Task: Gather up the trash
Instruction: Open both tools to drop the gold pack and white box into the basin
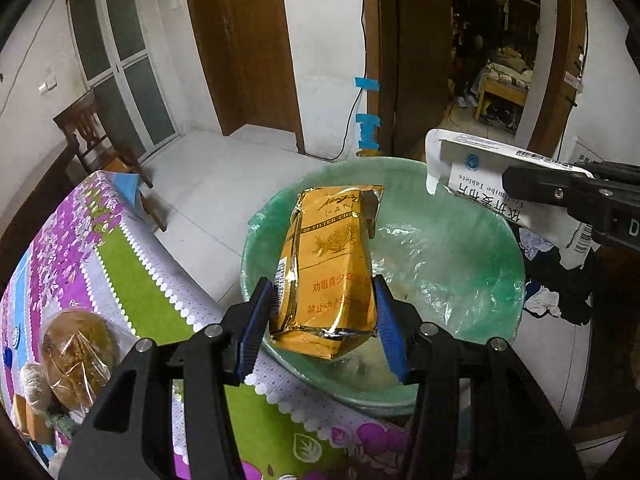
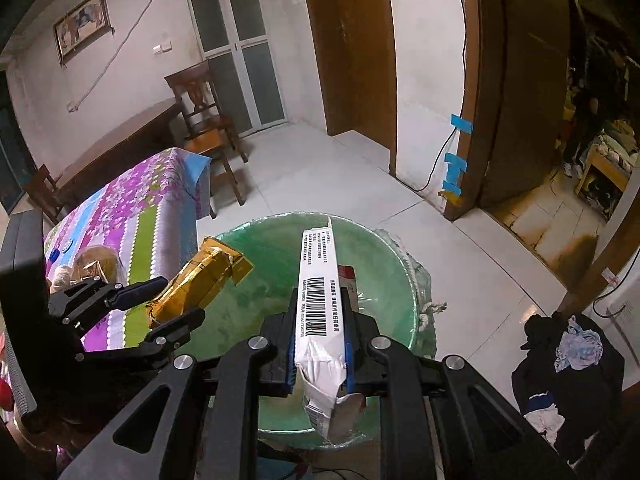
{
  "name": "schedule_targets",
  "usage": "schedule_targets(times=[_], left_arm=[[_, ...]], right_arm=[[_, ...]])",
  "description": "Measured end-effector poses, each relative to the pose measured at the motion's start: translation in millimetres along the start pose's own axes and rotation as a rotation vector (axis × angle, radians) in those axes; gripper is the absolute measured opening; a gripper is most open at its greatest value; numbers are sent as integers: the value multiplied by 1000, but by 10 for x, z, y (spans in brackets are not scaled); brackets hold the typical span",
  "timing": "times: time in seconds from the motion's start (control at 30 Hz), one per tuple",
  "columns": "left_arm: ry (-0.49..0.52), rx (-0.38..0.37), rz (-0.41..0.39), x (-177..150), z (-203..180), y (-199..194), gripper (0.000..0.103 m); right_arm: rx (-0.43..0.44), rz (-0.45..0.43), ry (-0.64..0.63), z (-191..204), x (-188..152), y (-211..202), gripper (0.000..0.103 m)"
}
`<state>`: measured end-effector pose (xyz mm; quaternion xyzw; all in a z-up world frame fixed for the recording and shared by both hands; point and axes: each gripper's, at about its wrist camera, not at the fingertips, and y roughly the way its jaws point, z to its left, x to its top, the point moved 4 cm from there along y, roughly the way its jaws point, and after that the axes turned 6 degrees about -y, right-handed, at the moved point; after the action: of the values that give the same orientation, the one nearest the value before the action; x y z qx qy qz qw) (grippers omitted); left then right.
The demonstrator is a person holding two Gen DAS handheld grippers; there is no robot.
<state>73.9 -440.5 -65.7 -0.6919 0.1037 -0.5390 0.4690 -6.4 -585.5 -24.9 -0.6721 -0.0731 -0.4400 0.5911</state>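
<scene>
My left gripper (image 1: pixel 324 300) is shut on a gold cigarette pack (image 1: pixel 328 264) and holds it upright over the green bin (image 1: pixel 500 248), which is lined with a clear bag. My right gripper (image 2: pixel 322 320) is shut on a flattened white medicine box (image 2: pixel 320 300) with a barcode, also above the bin (image 2: pixel 384 264). The white box shows in the left wrist view (image 1: pixel 480 168) at the upper right, over the bin's far rim. The gold pack shows in the right wrist view (image 2: pixel 196 280) at the bin's left side, in the left gripper (image 2: pixel 160 300).
A table with a flowered purple and green cloth (image 1: pixel 100 248) stands left of the bin and bears a wrapped bun (image 1: pixel 76 352). A wooden chair (image 2: pixel 208 128) stands beyond it. Dark clothes (image 2: pixel 560 360) lie on the floor to the right. An open doorway (image 1: pixel 492 52) is behind.
</scene>
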Motion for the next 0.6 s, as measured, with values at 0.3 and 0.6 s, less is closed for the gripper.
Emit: schedule_targets(times=[0.3,0.6], left_arm=[[-8,-1,10,-7,9,27,49],[-14,-9,14,7,10,40,49]], right_arm=[[-6,5,-3,44,8,61,18],[-5,13,0,76,-43,122,18]])
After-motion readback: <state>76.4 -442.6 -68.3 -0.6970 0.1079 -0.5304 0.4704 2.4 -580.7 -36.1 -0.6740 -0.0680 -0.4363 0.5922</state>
